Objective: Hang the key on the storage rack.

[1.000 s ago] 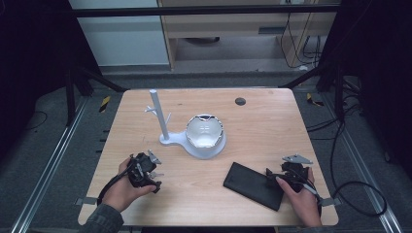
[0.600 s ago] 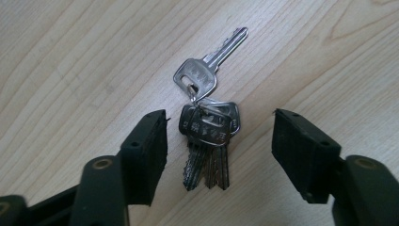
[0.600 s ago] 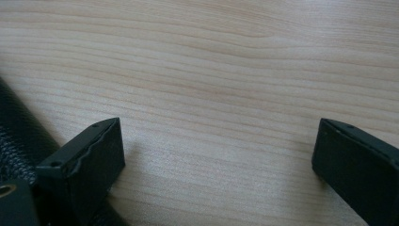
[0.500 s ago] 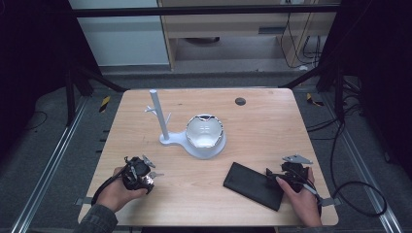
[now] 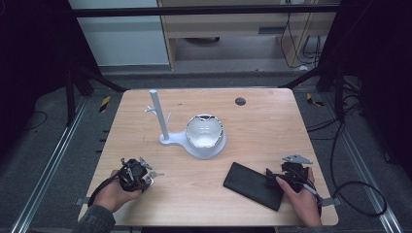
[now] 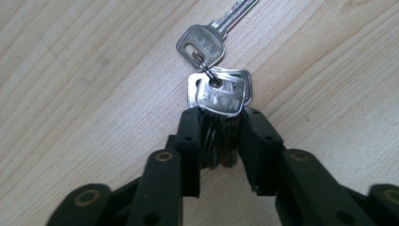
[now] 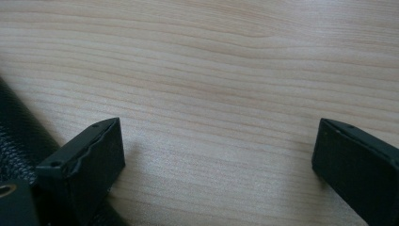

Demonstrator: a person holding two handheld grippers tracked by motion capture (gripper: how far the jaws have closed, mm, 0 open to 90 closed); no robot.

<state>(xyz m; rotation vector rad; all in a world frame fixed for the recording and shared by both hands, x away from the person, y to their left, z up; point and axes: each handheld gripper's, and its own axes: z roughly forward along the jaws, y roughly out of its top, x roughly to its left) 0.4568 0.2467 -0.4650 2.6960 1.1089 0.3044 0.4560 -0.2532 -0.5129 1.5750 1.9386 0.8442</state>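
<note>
Keys (image 6: 217, 89) pinched in left claw (image 6: 221, 136), close-up.

Your table (image 5: 262, 126) is evenly lit from above, surroundings dark. Soft shadows under your jaws; keys (image 6: 214, 92) show glare; near jaws slightly blurred.

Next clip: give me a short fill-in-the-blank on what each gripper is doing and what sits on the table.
1. The left gripper has its fingers shut on a bunch of ____.
2. The right gripper has its fingers ____, with bare wood between them.
3. The flat black case lies beside the ____ gripper.
4. The white stand with an upright post has a ____ resting on its base.

Missing words: keys; open; right; bowl
</note>
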